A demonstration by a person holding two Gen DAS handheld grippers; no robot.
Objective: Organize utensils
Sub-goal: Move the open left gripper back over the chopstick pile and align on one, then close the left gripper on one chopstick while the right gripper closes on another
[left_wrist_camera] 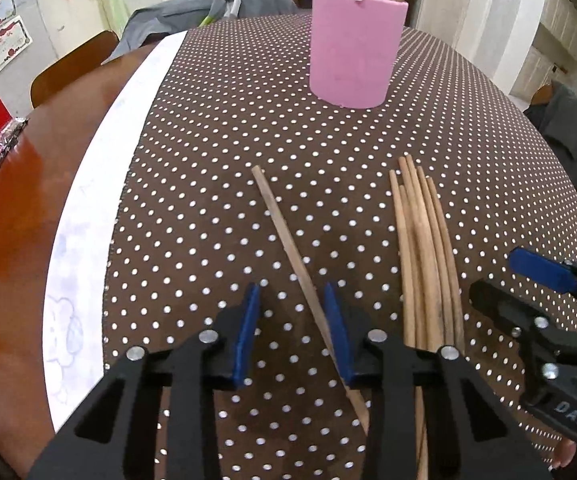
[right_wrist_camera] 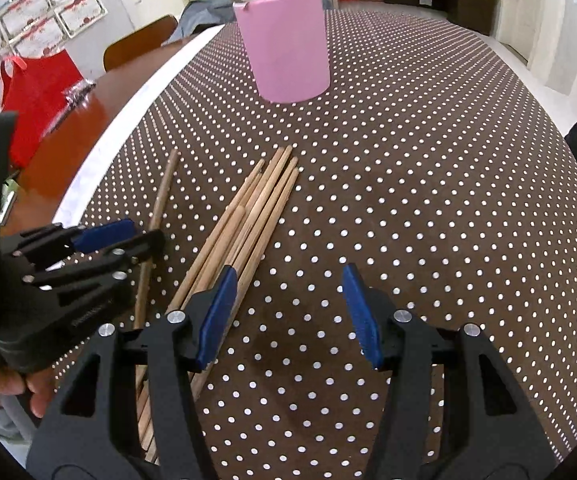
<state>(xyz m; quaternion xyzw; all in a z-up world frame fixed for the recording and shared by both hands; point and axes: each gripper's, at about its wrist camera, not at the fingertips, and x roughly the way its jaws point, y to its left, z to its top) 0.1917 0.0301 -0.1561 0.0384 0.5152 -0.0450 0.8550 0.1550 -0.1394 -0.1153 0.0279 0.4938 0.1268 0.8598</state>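
Observation:
A single wooden chopstick (left_wrist_camera: 288, 240) lies on the dotted cloth and runs between the jaws of my left gripper (left_wrist_camera: 292, 328). It sits close to the right pad, the left pad stands off it, and the gripper is open. A bundle of several chopsticks (left_wrist_camera: 424, 240) lies to its right. In the right wrist view my right gripper (right_wrist_camera: 288, 316) is open just right of that bundle (right_wrist_camera: 248, 220), with only cloth between its pads. The pink holder (left_wrist_camera: 352, 52) stands upright farther back, with a few sticks in it. The left gripper (right_wrist_camera: 128, 236) shows over the single chopstick (right_wrist_camera: 160, 200).
The brown dotted cloth (left_wrist_camera: 208, 160) has a white strip (left_wrist_camera: 100, 184) along its left edge, then bare wooden table (left_wrist_camera: 16, 208). A red bag (right_wrist_camera: 36, 92) and a chair back (right_wrist_camera: 140, 40) are at the far left. Grey clothing (left_wrist_camera: 208, 12) lies behind the holder (right_wrist_camera: 288, 44).

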